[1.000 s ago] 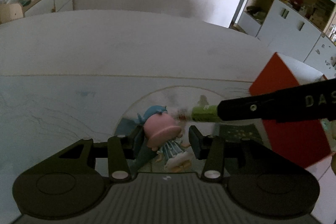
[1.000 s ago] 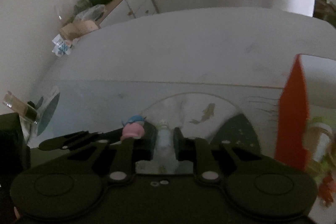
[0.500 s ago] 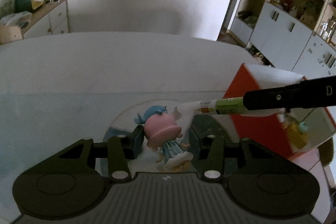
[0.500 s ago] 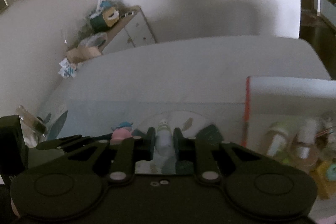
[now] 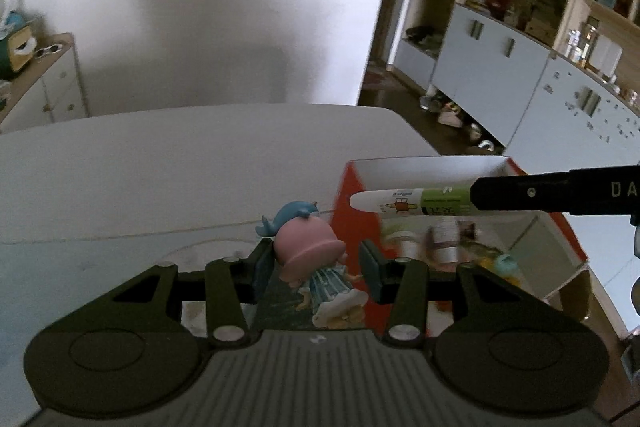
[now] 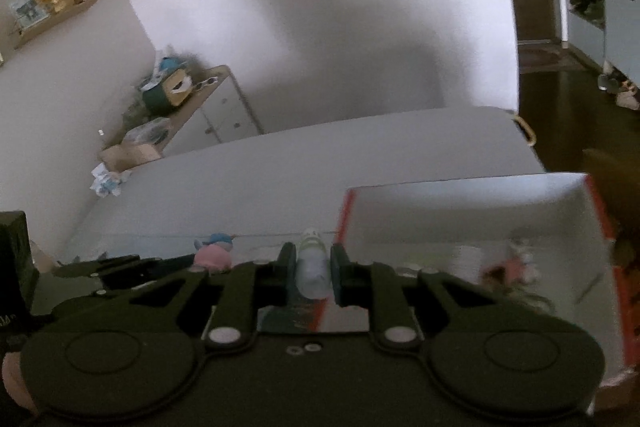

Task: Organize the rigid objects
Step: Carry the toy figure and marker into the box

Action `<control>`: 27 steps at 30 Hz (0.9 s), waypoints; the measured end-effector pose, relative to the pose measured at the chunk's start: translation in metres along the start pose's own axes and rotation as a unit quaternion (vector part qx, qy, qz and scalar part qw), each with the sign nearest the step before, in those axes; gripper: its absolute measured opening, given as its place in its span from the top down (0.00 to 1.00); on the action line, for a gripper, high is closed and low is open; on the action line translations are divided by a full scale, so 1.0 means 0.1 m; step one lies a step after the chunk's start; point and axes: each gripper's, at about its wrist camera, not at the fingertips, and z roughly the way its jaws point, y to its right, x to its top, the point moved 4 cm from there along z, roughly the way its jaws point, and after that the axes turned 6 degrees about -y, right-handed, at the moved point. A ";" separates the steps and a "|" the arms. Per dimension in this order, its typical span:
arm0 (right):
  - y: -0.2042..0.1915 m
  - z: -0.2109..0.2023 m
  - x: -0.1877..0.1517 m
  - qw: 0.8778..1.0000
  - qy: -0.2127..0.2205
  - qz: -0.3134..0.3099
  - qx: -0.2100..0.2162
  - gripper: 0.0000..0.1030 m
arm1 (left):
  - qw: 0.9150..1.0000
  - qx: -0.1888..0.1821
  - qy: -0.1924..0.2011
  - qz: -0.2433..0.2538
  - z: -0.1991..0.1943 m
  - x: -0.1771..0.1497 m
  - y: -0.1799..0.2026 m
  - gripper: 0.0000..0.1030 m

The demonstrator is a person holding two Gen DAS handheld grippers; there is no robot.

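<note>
A pink-hatted figurine (image 5: 310, 255) is clamped between the jaws of the left gripper (image 5: 312, 263), raised above the counter (image 5: 160, 155). A white-and-green tube (image 6: 314, 263) is gripped by the closed jaws of the right gripper (image 6: 312, 275), held over the near edge of the red box (image 5: 360, 227) that holds other items.

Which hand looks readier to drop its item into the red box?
Probably the right. The right gripper holds the green-and-white tube, whose tip already reaches over the open red box. The left gripper, with the pink-hatted figurine between its fingers, sits beside the box's red wall.
</note>
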 end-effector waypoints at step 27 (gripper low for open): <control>1.29 -0.23 -0.22 0.995 0.019 0.000 -0.097 0.83 | 0.994 -0.012 -0.076 0.083 1.00 0.10 1.42 0.55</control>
